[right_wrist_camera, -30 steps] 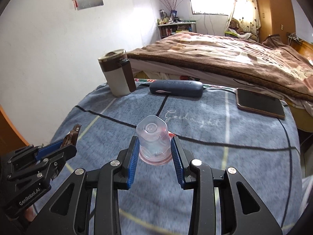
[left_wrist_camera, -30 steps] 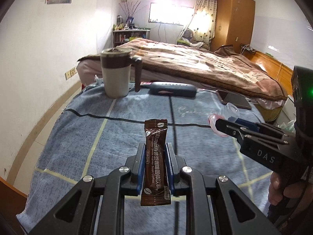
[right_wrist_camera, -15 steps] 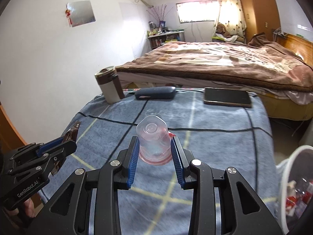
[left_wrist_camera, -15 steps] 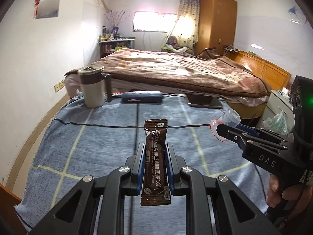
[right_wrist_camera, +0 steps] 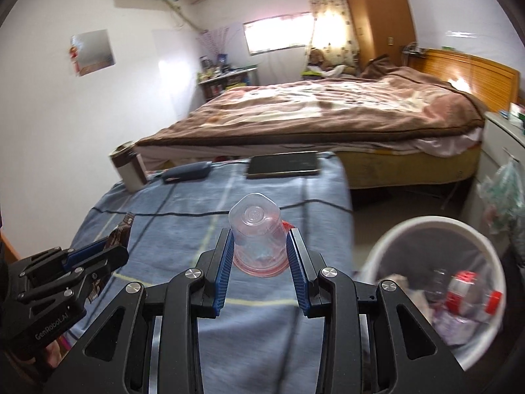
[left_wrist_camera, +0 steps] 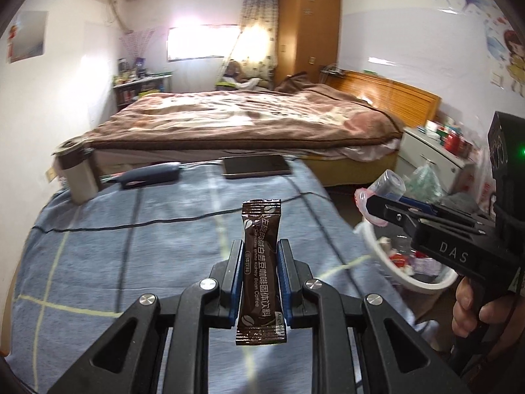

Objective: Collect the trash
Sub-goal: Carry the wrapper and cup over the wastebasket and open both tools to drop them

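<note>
A slim dark-brown foil coffee sachet (left_wrist_camera: 261, 266) is seen clamped upright between the blue pads of the left claw (left_wrist_camera: 261, 262), its printed face turned to the lens and its lower end hanging below the pads. In the right claw (right_wrist_camera: 259, 249), a small clear plastic cup with a pink rim (right_wrist_camera: 257, 234) is gripped upside down, base outward, the pads pressed against its two sides. Both pieces of trash are thus held off the surface, a table covered by a blue checked cloth (right_wrist_camera: 262, 335) that lies under and ahead of both claws.

Left at the far end of that surface are a white-and-brown lidded mug (right_wrist_camera: 128, 170), a dark blue oblong case (right_wrist_camera: 188, 171) and a dark flat tablet (right_wrist_camera: 283, 164); beyond them a bed under a brown blanket (right_wrist_camera: 328, 108) is shown.

To the right, on the floor just past the surface's edge, a round white waste bin (right_wrist_camera: 426, 223) is seen, already holding a clear bottle with a red label (right_wrist_camera: 466, 292) and crumpled scraps.

The step in hand is judged to be the carrying of both items to the bin. For the next move, each claw would need to be brought over the bin's open mouth and only then parted, so that cup and sachet drop inside, not onto the rim or floor; the light sachet may cling to a pad.
</note>
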